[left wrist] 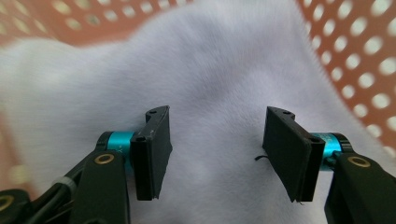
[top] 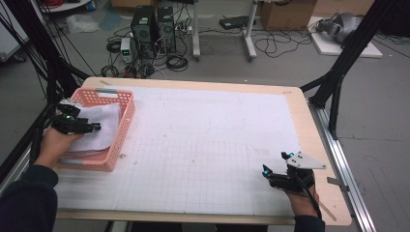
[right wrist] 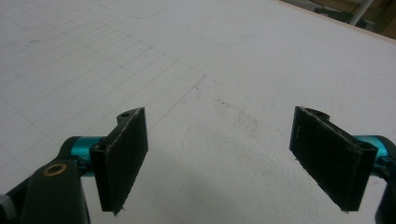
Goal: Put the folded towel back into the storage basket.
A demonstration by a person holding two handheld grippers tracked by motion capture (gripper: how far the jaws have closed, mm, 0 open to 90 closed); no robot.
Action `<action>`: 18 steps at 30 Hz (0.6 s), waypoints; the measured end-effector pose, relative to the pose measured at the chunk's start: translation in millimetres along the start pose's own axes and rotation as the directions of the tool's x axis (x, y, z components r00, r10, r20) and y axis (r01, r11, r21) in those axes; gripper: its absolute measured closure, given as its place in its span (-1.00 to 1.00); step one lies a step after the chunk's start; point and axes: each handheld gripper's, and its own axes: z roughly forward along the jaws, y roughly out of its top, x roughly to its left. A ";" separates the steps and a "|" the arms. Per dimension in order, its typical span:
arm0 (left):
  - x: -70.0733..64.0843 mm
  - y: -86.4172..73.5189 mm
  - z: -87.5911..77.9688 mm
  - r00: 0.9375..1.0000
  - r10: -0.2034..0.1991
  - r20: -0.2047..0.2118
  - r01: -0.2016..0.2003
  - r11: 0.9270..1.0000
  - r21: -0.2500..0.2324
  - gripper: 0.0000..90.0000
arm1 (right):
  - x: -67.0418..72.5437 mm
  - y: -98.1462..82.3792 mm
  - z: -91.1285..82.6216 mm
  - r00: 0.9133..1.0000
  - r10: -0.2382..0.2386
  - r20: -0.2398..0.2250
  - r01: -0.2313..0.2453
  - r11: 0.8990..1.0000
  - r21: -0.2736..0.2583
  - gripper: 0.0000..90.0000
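A pink perforated basket (top: 124,121) stands at the table's left side with a white fleecy cloth (top: 104,128) piled inside it. My left gripper (top: 95,127) reaches over the basket from the left. In the left gripper view it (left wrist: 217,128) is open, its black pads spread just above the cloth (left wrist: 210,65), with the basket wall (left wrist: 364,70) behind. My right gripper (top: 275,163) rests low near the table's front right. It (right wrist: 219,121) is open with nothing between its pads, over the white gridded sheet (right wrist: 196,60).
The white gridded sheet (top: 208,145) covers most of the wooden table (top: 309,121). Black frame legs (top: 348,58) rise at both sides. Computer towers (top: 154,26), cables and a cardboard box (top: 285,14) sit on the floor beyond the far edge.
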 end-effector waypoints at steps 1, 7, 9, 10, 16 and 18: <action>-2.4 -0.5 5.3 1.000 0.007 0.001 -0.007 1.000 0.015 -0.08 | 0.0 -0.1 -0.1 1.000 0.000 0.000 0.000 1.000 0.001 -0.59; -11.0 -0.5 13.6 0.995 0.058 0.078 -0.059 0.998 0.005 0.09 | -0.1 -0.2 0.0 1.000 0.000 -0.001 0.000 1.000 0.003 -0.59; -11.6 -1.1 13.0 0.987 0.089 0.131 -0.088 0.996 -0.012 0.18 | 0.3 -0.1 0.6 1.000 0.000 -0.004 0.000 1.000 0.005 -0.59; -11.2 -1.5 12.6 0.983 0.105 0.148 -0.104 0.994 -0.018 0.19 | 0.4 0.0 0.6 1.000 -0.001 -0.004 0.001 1.000 0.005 -0.59; 4.9 -0.5 -10.0 0.999 -0.034 0.002 0.034 0.983 -0.182 -0.23 | -0.6 0.2 -0.9 1.000 -0.001 -0.001 0.001 1.000 -0.005 -0.60; 7.7 -0.8 -24.4 0.997 -0.071 0.012 0.072 0.956 -0.286 -0.27 | -0.6 0.4 -0.9 1.000 -0.001 -0.002 0.001 1.000 -0.006 -0.60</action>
